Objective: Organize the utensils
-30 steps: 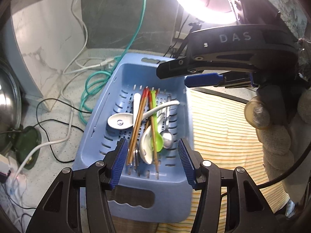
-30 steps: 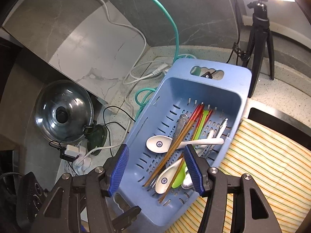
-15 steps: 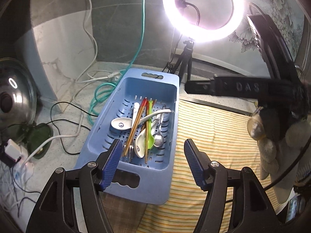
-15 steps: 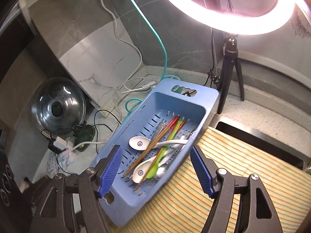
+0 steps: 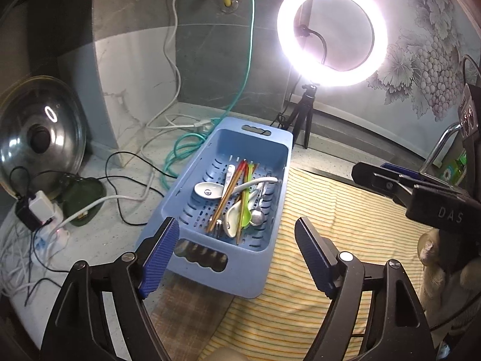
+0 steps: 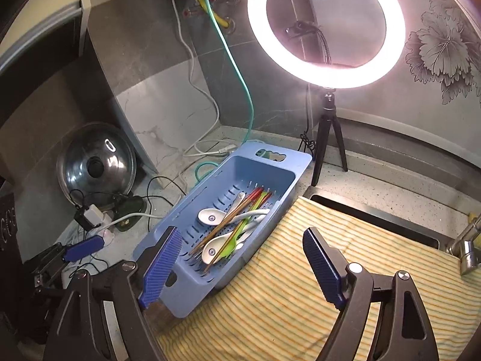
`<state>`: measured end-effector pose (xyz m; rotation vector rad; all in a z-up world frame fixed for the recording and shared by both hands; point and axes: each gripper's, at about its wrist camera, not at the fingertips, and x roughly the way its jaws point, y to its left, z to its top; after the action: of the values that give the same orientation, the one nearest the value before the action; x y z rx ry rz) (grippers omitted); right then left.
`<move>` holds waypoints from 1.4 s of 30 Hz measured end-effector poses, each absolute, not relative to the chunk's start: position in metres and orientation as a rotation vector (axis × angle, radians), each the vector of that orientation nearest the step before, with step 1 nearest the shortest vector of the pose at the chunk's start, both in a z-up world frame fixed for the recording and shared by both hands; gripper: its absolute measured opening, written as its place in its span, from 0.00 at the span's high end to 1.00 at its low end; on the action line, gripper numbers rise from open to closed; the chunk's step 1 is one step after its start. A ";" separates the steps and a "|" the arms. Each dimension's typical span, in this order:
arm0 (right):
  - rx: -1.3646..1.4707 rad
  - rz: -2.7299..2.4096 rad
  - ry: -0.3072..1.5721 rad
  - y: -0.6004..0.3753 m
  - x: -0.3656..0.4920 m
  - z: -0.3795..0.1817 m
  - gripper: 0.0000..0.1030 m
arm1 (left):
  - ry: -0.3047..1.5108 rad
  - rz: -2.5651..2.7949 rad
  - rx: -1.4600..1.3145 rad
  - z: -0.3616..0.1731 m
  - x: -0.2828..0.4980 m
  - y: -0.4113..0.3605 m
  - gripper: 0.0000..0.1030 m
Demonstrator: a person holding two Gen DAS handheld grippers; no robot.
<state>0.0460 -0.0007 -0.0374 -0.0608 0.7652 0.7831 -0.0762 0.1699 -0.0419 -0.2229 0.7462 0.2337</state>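
Observation:
A blue slotted basket (image 5: 240, 273) (image 6: 264, 174) lies on the counter. It holds white ceramic spoons (image 5: 207, 191) (image 6: 210, 216), brown and red chopsticks (image 5: 231, 192) (image 6: 231, 219), a green spoon (image 5: 246, 210) (image 6: 237, 234) and a metal spoon (image 5: 257, 216). My left gripper (image 5: 236, 222) hovers above the basket's near end, its jaws opening with nothing between them. Higher and to the right, my right gripper (image 6: 242, 231) is opening too, and nothing is in it. In the left wrist view its black body (image 5: 421, 192) shows at the right, held by a gloved hand (image 5: 433, 258).
A yellow striped cloth (image 5: 345, 225) (image 6: 345, 255) covers the surface right of the basket. A lit ring light on a tripod (image 5: 330, 33) stands behind it. A steel pot lid (image 5: 39, 132), a power strip (image 5: 45, 219) and loose cables lie left. A faucet (image 6: 469, 249) sits far right.
Both grippers have drawn back and risen from the basket, and both jaws have widened. The right gripper has left its spot over the basket and now sits off to the right.

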 end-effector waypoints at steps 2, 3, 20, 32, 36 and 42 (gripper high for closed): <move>-0.090 0.782 0.746 -0.001 0.040 -0.035 0.22 | 0.738 0.244 -0.223 -0.040 -0.081 0.171 0.23; -0.099 0.781 0.739 -0.001 0.037 -0.035 0.22 | 0.736 0.247 -0.225 -0.039 -0.082 0.171 0.23; -0.104 0.773 0.721 -0.004 0.024 -0.030 0.22 | 0.733 0.234 -0.206 -0.033 -0.087 0.167 0.23; -0.107 0.789 0.719 -0.004 0.025 -0.027 0.22 | 0.728 0.228 -0.192 -0.032 -0.088 0.162 0.23; -0.108 0.796 0.721 -0.002 0.025 -0.027 0.22 | 0.725 0.230 -0.192 -0.031 -0.088 0.162 0.23; -0.103 0.796 0.723 -0.002 0.028 -0.028 0.22 | 0.730 0.234 -0.192 -0.032 -0.087 0.163 0.23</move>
<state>0.0277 -0.0021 -0.0279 -0.1032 0.7234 0.7960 -0.0869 0.1625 -0.0315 -0.1924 0.7299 0.2337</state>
